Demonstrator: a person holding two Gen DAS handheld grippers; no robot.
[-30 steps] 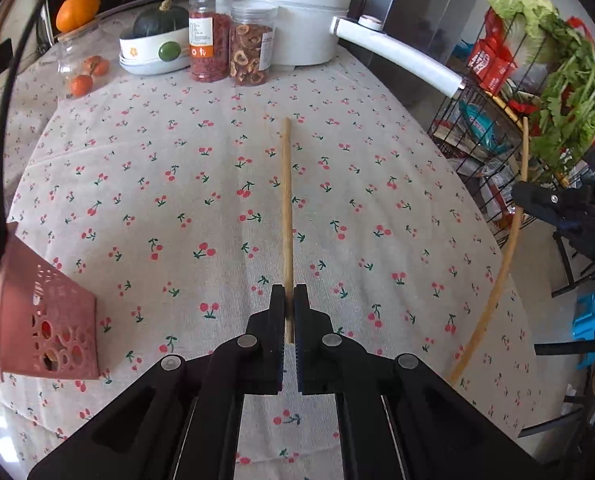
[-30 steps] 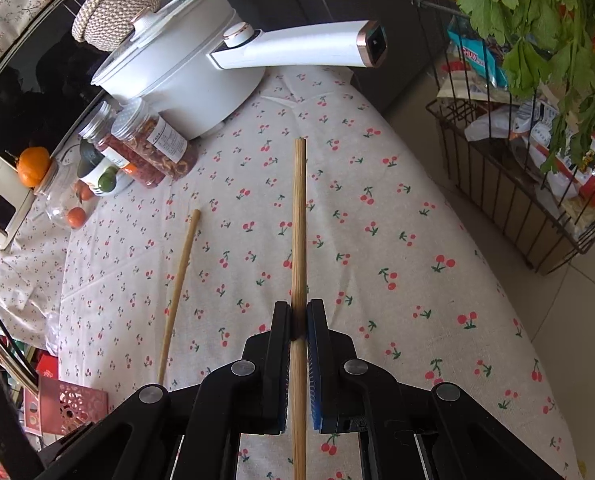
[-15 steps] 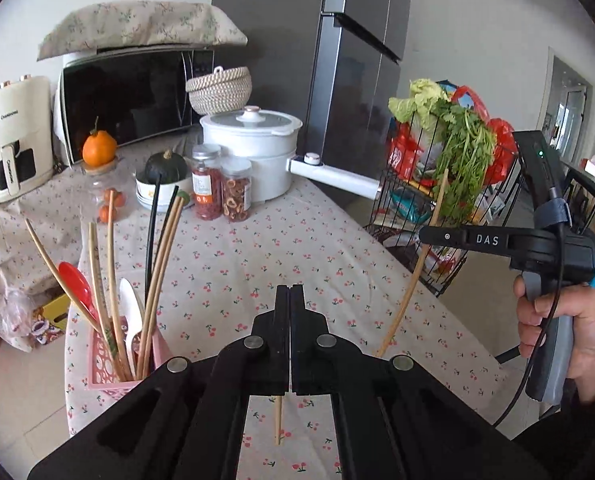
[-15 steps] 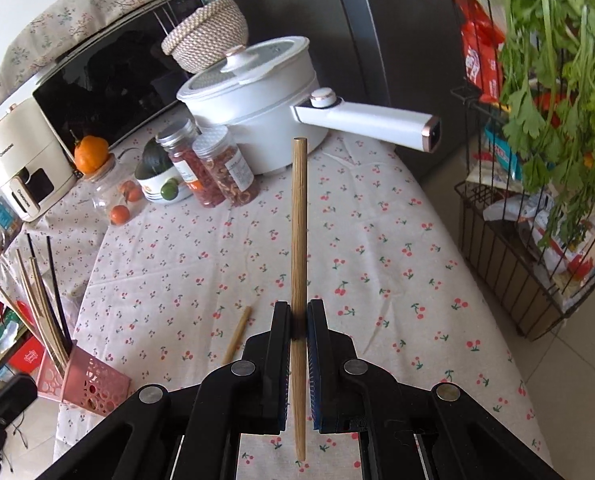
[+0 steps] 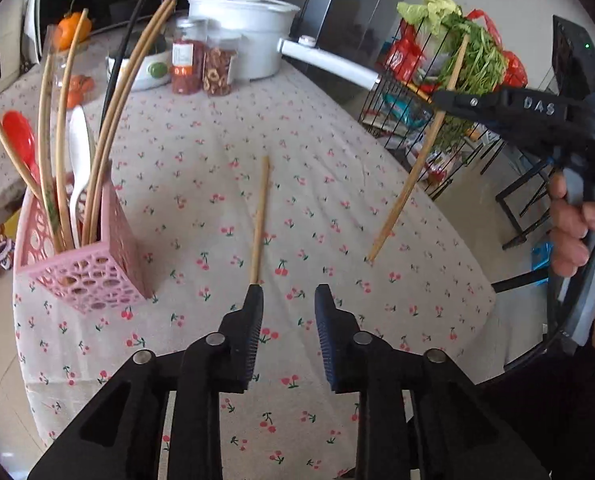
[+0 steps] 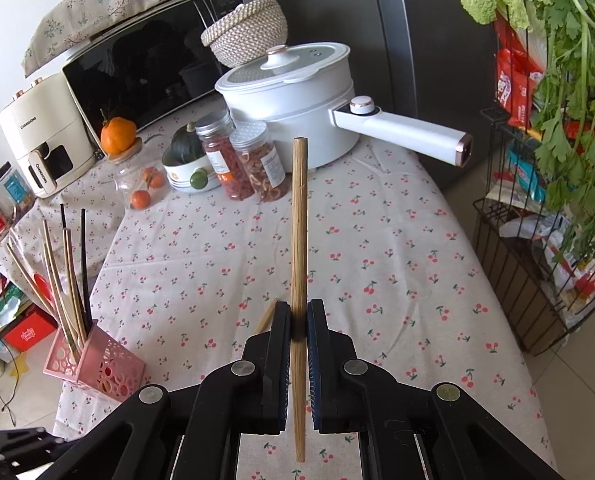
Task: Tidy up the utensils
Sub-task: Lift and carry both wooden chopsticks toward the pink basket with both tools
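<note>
In the left wrist view my left gripper [image 5: 290, 300] has its jaws opening, with nothing between them. A bamboo chopstick [image 5: 259, 216] lies on the cherry-print tablecloth, its near end just beyond the left fingertip. The pink perforated holder [image 5: 97, 276] stands to the left with several chopsticks, a red spoon and a white spoon in it. My right gripper [image 6: 297, 320] is shut on a second chopstick [image 6: 299, 220], held upright above the cloth. From the left wrist view that right gripper [image 5: 443, 98] hangs at the right, its chopstick [image 5: 413, 176] slanting down toward the cloth. The holder [image 6: 109, 364] sits at the table's front left.
A white pot [image 6: 297, 92] with a long handle [image 6: 405, 132], two jars [image 6: 241, 160] and a bowl stand at the table's far end. A wire basket [image 6: 517, 280] full of greens stands past the right edge. A hand [image 5: 577, 232] grips the right tool.
My left gripper has opened and let go of its chopstick, which now lies on the cloth ahead of it. The right gripper keeps its chopstick and has risen slightly.
</note>
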